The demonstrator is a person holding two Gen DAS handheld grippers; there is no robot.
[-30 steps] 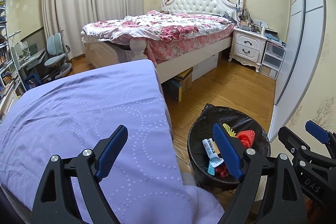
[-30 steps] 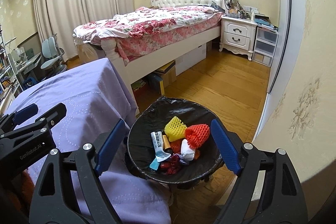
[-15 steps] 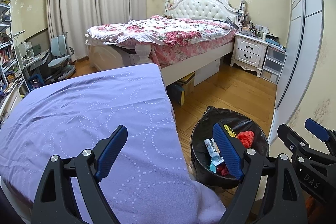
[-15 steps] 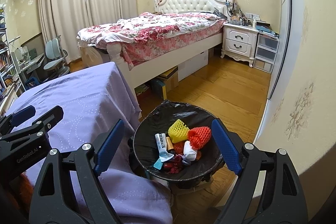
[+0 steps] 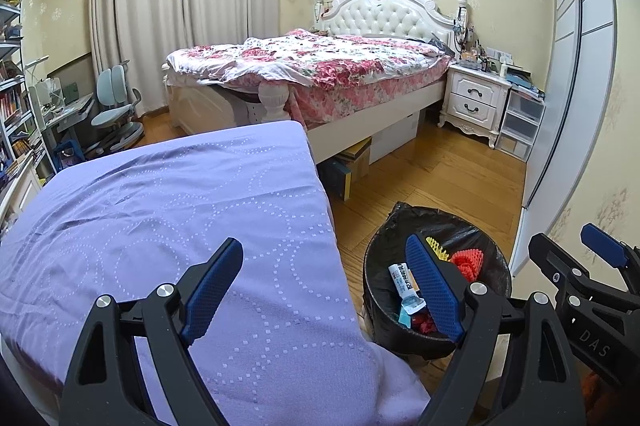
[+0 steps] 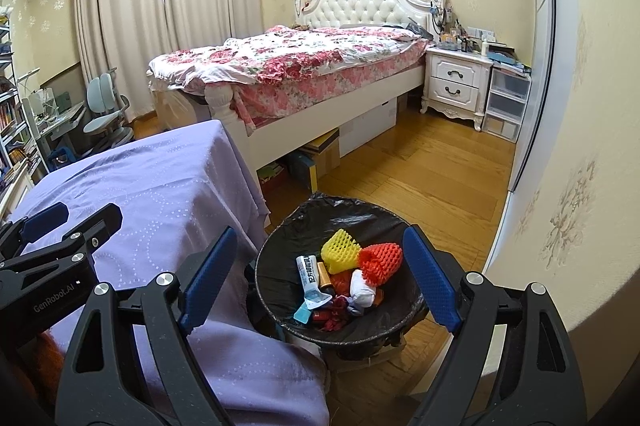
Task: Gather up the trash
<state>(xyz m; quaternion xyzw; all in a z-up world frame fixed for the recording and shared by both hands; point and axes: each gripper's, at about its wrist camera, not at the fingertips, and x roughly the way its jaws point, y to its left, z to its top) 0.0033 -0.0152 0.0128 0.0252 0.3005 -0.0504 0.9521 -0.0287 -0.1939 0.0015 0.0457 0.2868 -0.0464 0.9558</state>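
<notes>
A black-lined trash bin [image 6: 280, 266] [image 5: 380, 258] stands on the wood floor beside the purple-covered table [image 5: 160, 210] [image 6: 160, 186]. Inside lie a yellow foam net [image 6: 340, 256], a red foam net [image 6: 382, 260], a white tube [image 6: 310, 276] and crumpled scraps. My right gripper [image 6: 320, 282] hovers above the bin, open and empty. My left gripper [image 5: 324, 290] hangs open over the table's right edge, nothing between its fingers. The purple cloth shows no loose items.
A bed with a floral cover [image 5: 312, 66] fills the back. A white nightstand [image 5: 476, 98] and plastic drawers [image 5: 520, 122] stand at the right wall. Boxes [image 5: 352, 162] sit under the bed. A desk chair [image 5: 116, 110] and bookshelves [image 5: 12, 114] are at left.
Both views have pulled back and tilted up a little; the bin and table appear slightly lower and farther. Both grippers stay open.
</notes>
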